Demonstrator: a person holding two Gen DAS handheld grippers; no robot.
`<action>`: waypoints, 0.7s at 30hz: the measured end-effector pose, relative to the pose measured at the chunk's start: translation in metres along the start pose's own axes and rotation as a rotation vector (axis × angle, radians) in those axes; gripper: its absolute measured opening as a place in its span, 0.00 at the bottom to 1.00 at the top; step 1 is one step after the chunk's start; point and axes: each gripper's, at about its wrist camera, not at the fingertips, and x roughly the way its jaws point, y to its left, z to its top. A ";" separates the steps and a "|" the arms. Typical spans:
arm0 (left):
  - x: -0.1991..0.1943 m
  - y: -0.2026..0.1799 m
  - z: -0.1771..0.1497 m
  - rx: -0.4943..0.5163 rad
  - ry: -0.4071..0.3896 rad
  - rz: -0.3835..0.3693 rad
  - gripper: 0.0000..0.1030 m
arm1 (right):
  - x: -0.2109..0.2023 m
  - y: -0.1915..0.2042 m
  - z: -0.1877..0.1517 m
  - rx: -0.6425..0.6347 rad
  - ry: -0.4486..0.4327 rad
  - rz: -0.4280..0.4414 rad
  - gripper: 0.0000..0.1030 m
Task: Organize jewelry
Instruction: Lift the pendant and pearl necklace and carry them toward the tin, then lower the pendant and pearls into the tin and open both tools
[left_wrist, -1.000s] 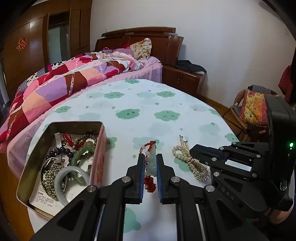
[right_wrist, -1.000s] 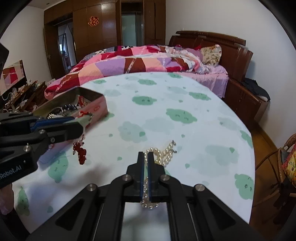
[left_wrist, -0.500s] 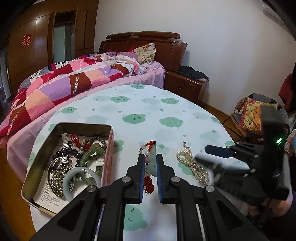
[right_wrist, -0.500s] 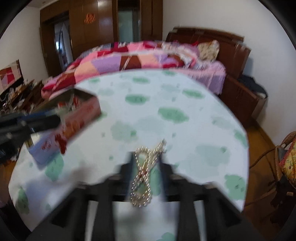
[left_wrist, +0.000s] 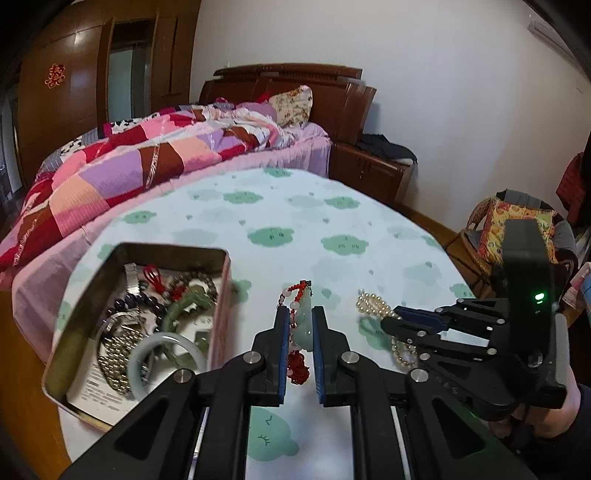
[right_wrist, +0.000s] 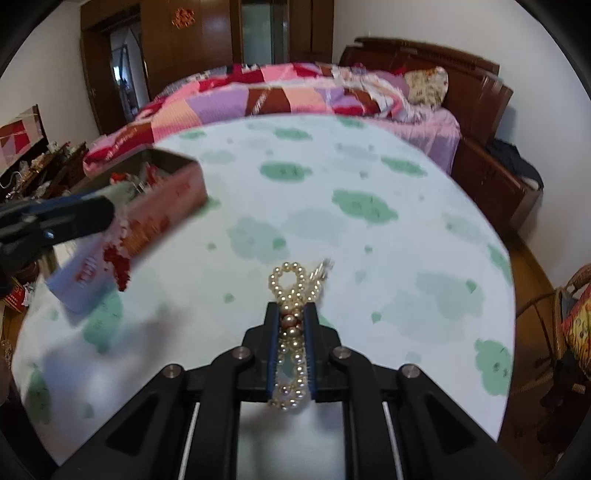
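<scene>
My left gripper (left_wrist: 298, 314) is shut on a jade pendant (left_wrist: 302, 325) with a red beaded cord and tassel, held above the table just right of the open tin box (left_wrist: 218, 317). The tin holds bangles, a watch and bead strings. My right gripper (right_wrist: 291, 310) is shut on a pearl necklace (right_wrist: 291, 284), lifted off the table; it also shows in the left wrist view (left_wrist: 397, 325) with pearls (left_wrist: 373, 304) hanging from it. The left gripper (right_wrist: 107, 212) and tin (right_wrist: 173, 203) appear blurred at the left of the right wrist view.
The round table has a white cloth with green cloud prints (left_wrist: 295, 221). A bed with a patchwork quilt (left_wrist: 147, 162) stands behind it. A wooden nightstand (left_wrist: 369, 173) is at the back right and a wicker chair with a cushion (left_wrist: 509, 229) at the right.
My right gripper has lifted the pearl necklace off the table and swung it left. My left gripper has risen a little with the pendant still held.
</scene>
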 end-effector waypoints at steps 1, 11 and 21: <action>-0.005 0.001 0.002 0.002 -0.011 0.004 0.10 | -0.006 0.002 0.003 -0.002 -0.016 0.003 0.14; -0.038 0.028 0.014 -0.028 -0.078 0.078 0.10 | -0.046 0.028 0.047 -0.040 -0.152 0.072 0.14; -0.054 0.068 0.017 -0.090 -0.106 0.154 0.10 | -0.049 0.070 0.086 -0.117 -0.222 0.135 0.14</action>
